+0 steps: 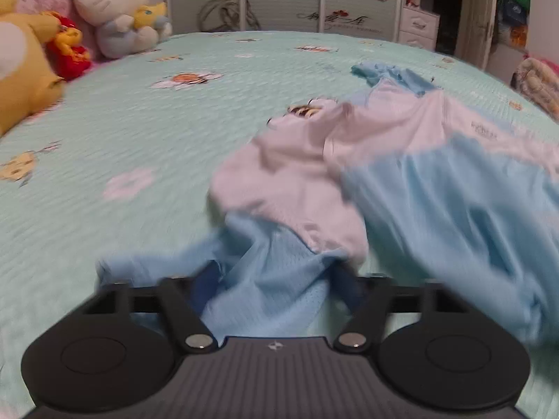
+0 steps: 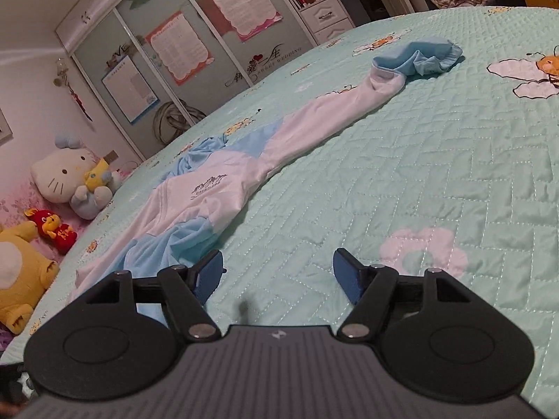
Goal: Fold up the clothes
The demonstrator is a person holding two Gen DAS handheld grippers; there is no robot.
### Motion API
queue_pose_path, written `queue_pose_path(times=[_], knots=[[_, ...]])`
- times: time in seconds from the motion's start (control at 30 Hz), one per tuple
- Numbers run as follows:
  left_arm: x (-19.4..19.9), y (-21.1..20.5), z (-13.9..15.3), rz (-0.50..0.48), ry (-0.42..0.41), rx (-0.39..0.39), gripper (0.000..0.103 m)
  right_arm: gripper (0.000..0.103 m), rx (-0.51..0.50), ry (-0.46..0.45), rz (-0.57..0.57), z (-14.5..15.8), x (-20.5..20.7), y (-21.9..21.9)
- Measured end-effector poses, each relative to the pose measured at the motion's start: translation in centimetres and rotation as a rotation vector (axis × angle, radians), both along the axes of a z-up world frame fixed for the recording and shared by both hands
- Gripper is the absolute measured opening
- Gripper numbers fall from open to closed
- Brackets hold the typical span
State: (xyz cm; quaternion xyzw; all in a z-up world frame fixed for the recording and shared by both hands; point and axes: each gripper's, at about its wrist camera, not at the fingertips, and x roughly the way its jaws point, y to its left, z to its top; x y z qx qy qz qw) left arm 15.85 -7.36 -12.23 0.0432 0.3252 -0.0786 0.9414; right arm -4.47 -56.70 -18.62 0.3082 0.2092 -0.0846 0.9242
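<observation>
a light blue and white shirt (image 2: 223,181) lay stretched across a bed (image 2: 436,181) covered in a mint green quilt with bee and flower prints. in the right wrist view the shirt ran in a long, rumpled band from the near left toward the far right, where a blue sleeve end (image 2: 419,57) sat bunched on the quilt; a small dark mountain logo (image 2: 208,185) showed on the white chest part. the right gripper (image 2: 277,274) hovered low over bare quilt just beside the shirt's near blue edge, its jaws spread wide apart with nothing between them. in the left wrist view, blurred by motion, the left gripper (image 1: 276,289) had blue mesh fabric of the shirt (image 1: 279,279) draped between and over its jaws; the jaws stood well apart, but the cloth hid their tips, so whether they were pinching it could not be told. the white part of the shirt (image 1: 290,181) rose just beyond. at the head of the bed a white cat plush toy (image 1: 115,10), a yellow plush toy (image 1: 17,70) and a small red plush toy (image 1: 68,49) sat against a pink wall. behind the bed stood a wardrobe (image 2: 157,52) with paper posters stuck on its doors, and a white drawer unit (image 2: 326,17) beside it.
</observation>
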Motion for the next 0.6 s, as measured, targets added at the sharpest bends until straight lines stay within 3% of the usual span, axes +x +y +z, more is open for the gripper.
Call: queue_pose_path(times=[0.03, 0.13, 0.23, 0.27, 0.3, 0.33, 0.37, 0.4, 0.53, 0.6], knots=[[1.4, -0.1, 0.4, 0.003, -0.002, -0.002, 0.006, 0.07, 0.001, -0.003, 0.0, -0.1, -0.2, 0.1], [5.7, -0.3, 1.9, 0.018, -0.024, -0.006, 0.004, 0.07, -0.009, -0.003, -0.001, -0.3, -0.4, 0.3], [9.9, -0.4, 7.1, 0.079, -0.169, 0.0, 0.007, 0.07, -0.01, -0.003, -0.001, -0.4, -0.3, 0.3], [11.2, -0.5, 8.8, 0.099, -0.218, 0.002, 0.014, 0.07, -0.009, -0.004, -0.002, -0.4, -0.3, 0.3], [12.6, -0.5, 10.5, 0.12, -0.266, 0.004, 0.03, 0.07, -0.007, -0.005, -0.002, -0.4, -0.3, 0.3], [14.1, -0.6, 11.4, 0.147, -0.266, 0.03, 0.06, 0.07, -0.006, -0.006, -0.002, -0.4, -0.3, 0.3], [15.3, -0.8, 10.5, 0.2, -0.184, 0.098, 0.072, 0.07, -0.001, -0.009, -0.002, -0.5, -0.3, 0.2], [15.5, -0.3, 9.1, 0.26, -0.108, 0.135, 0.071, 0.07, 0.004, -0.013, -0.002, -0.5, -0.4, 0.2], [12.0, 3.9, 2.4, 0.377, 0.169, 0.011, 0.069, 0.07, 0.043, -0.037, -0.002, -0.7, -0.7, -0.4], [6.8, 5.8, 0.9, 0.38, 0.19, -0.165, 0.069, 0.07, 0.048, -0.04, -0.001, -0.7, -0.8, -0.4]])
